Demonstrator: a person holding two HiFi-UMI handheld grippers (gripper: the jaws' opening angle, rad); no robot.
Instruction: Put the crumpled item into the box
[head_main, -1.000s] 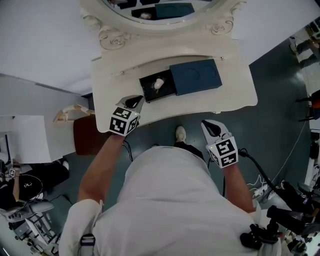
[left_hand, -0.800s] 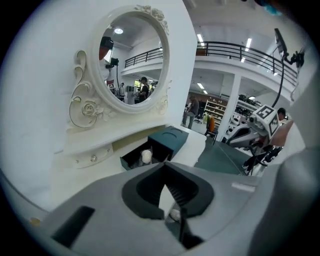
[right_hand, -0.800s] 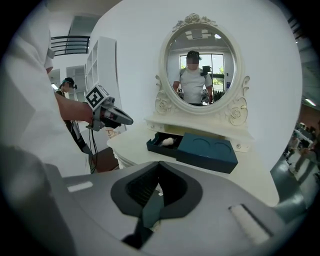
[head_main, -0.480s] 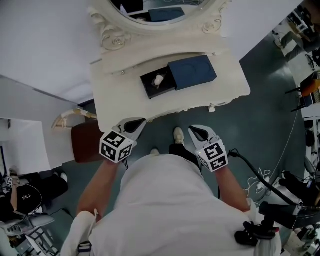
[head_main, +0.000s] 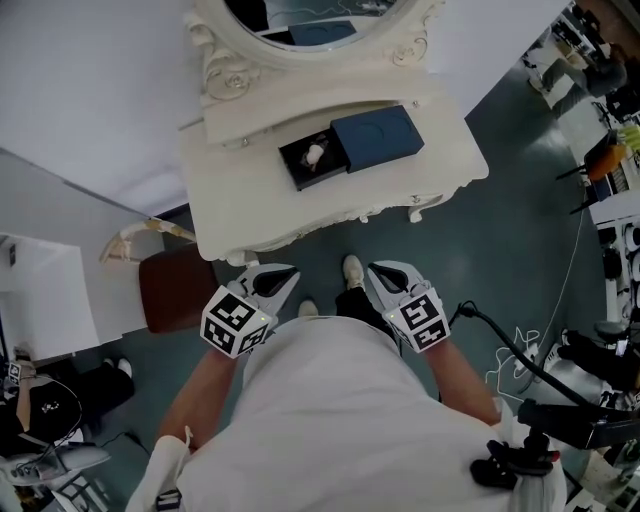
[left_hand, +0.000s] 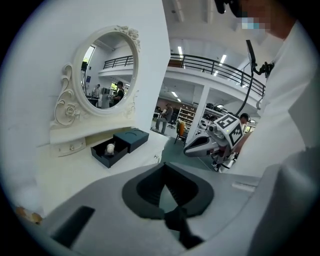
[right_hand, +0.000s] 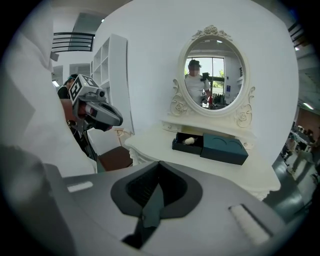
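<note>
Crumpled item (head_main: 315, 154) lay in box (head_main: 299, 180), far on vanity (head_main: 250, 205): looked light, soft; pinch gently across middle. Left gripper (head_main: 285, 276), right gripper (head_main: 378, 274) clenched, empty.

Dressed in a white short-sleeved shirt (head_main: 340, 420), dark trousers (head_main: 352, 297) and a white shoe (head_main: 353, 268) at twelve o'clock from the shirt. At ten and two o'clock, left gripper (head_main: 285, 275) and right gripper (head_main: 378, 272): pale grey shells (right_hand: 210, 215), black ribbed pads (right_hand: 140, 190), each topped by a cube (head_main: 237, 322) of black-and-white square markers.
</note>
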